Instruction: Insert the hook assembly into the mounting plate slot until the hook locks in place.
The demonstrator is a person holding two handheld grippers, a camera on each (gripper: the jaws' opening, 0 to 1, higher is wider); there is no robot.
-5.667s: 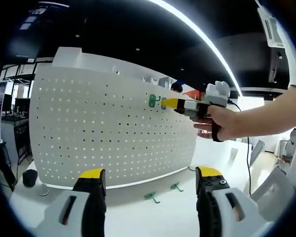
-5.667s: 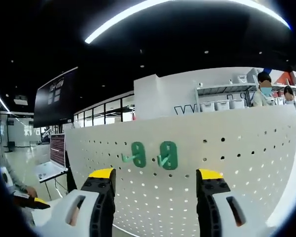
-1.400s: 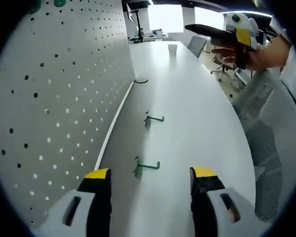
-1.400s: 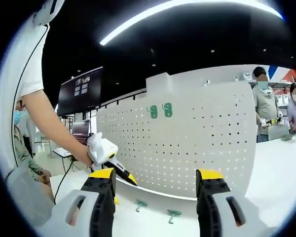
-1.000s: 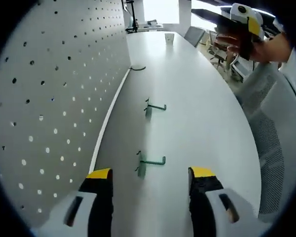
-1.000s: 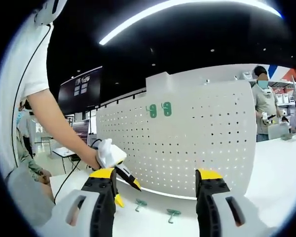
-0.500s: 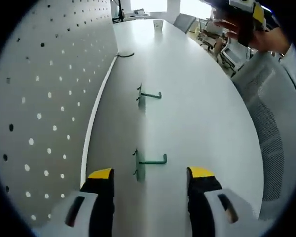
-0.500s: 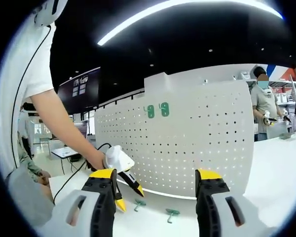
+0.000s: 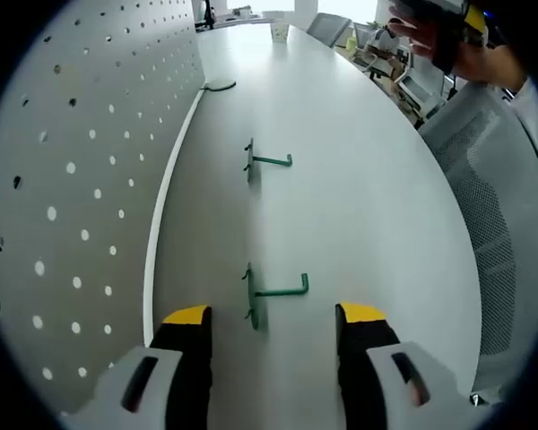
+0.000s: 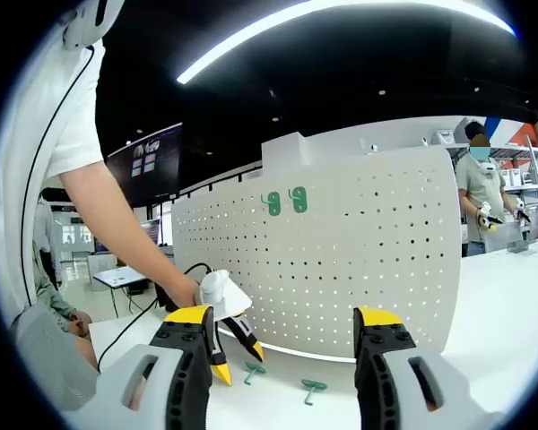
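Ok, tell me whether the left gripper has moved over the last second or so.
Yes. In the right gripper view the left gripper has dropped along the white pegboard toward the nearer green hook on the table.

Bare table (image 9: pixel 359 179) lies open ahead of the left gripper (image 9: pixel 273 322), jaws apart; a green hook (image 9: pixel 267 292) lies just ahead between them, a second hook (image 9: pixel 262 161) farther on; the pegboard (image 9: pixel 81 134) walls the left side; a mesh chair (image 9: pixel 502 197) borders the right edge.
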